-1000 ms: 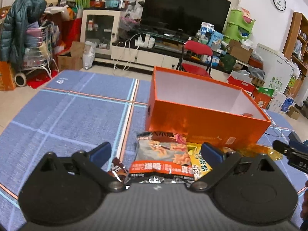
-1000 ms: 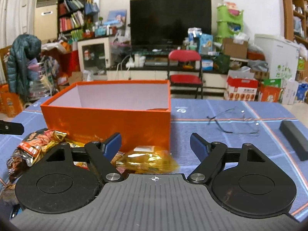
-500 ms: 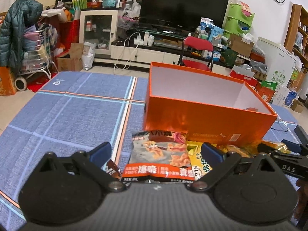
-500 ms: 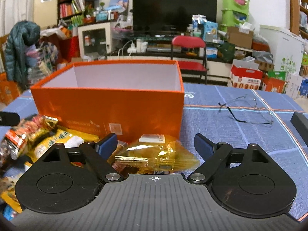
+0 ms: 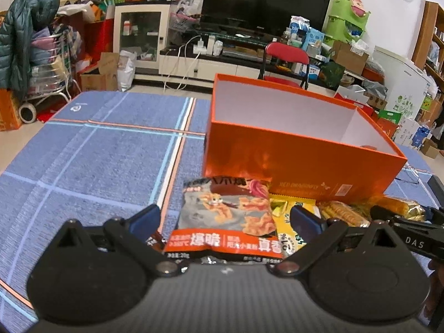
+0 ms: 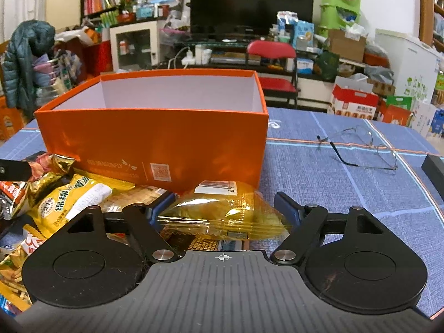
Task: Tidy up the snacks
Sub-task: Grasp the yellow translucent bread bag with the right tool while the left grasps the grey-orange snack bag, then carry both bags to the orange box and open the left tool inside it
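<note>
An open orange box (image 5: 291, 158) with a white inside stands on the blue cloth; it also shows in the right wrist view (image 6: 155, 136). Snack packets lie in a pile in front of it. My left gripper (image 5: 225, 219) is open around a grey and orange snack bag (image 5: 226, 219). My right gripper (image 6: 225, 209) is open around a clear yellow packet (image 6: 222, 211), its fingers close to the packet's ends. A yellow packet (image 6: 69, 202) lies to the left. The right gripper shows at the right edge of the left wrist view (image 5: 410, 236).
A pair of glasses (image 6: 360, 149) lies on the cloth right of the box. A dark flat object (image 6: 435, 169) sits at the far right edge. A red chair (image 6: 272, 63) and a TV stand are behind the table.
Both grippers have moved forward and down onto the snack pile. The yellow packet now lies between the right fingers and the grey and orange bag between the left fingers. Both stay open.
</note>
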Demonstrator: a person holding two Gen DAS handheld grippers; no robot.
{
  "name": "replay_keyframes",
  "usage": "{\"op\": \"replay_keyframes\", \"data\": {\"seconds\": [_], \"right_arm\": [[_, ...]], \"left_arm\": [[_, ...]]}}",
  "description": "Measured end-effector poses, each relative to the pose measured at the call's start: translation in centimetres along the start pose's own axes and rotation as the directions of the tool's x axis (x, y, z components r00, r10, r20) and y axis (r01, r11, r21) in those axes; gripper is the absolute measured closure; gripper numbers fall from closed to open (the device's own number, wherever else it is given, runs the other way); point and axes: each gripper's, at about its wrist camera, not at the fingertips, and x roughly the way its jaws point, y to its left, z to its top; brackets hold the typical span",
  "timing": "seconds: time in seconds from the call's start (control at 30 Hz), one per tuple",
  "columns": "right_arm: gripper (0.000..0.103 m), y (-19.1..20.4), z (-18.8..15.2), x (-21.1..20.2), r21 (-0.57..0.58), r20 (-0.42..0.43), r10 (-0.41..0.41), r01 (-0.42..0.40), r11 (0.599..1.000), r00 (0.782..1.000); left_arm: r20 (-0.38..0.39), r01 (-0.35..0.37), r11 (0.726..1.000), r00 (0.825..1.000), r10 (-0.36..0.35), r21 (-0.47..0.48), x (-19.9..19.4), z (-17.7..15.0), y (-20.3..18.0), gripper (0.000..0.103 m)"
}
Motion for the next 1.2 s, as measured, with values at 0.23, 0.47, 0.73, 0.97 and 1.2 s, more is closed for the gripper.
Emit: {"op": "replay_keyframes", "data": {"seconds": [0.23,0.47,0.73,0.97,1.2], "right_arm": [[0.034,-0.1,-0.1,0.2,0.008,-0.015,0.002,-0.002,1.0,1.0],[0.035,-0.1,-0.2,0.4,0.003,-0.027,0.005,-0.005,1.0,1.0],[0.049,-0.2,0.0,0.7,0.006,-0.054,0.029,-0.029,1.0,0.998],[0.056,-0.6,-0.3,0.2,-0.03,-0.036,-0.002,0.001,1.0,0.999],[0.063,-0.6,-0.4,-0.8,-0.064,-0.012,0.001,-0.002,0.998,1.0]], "left_arm": [[-0.028,0.007,0.999,1.0,-0.008,-0.036,1.6,0.1,-0.1,0.005],[-0.07,-0.013,0.999,0.997,0.01,-0.044,3.0,-0.1,-0.5,0.007],[-0.096,-0.004,0.998,0.995,-0.002,-0.06,3.0,0.0,-0.5,0.032],[-0.094,0.0,0.999,0.996,-0.004,-0.042,2.2,0.0,-0.2,0.038],[-0.074,0.014,0.999,0.997,-0.017,-0.036,0.9,0.2,0.1,0.038]]}}
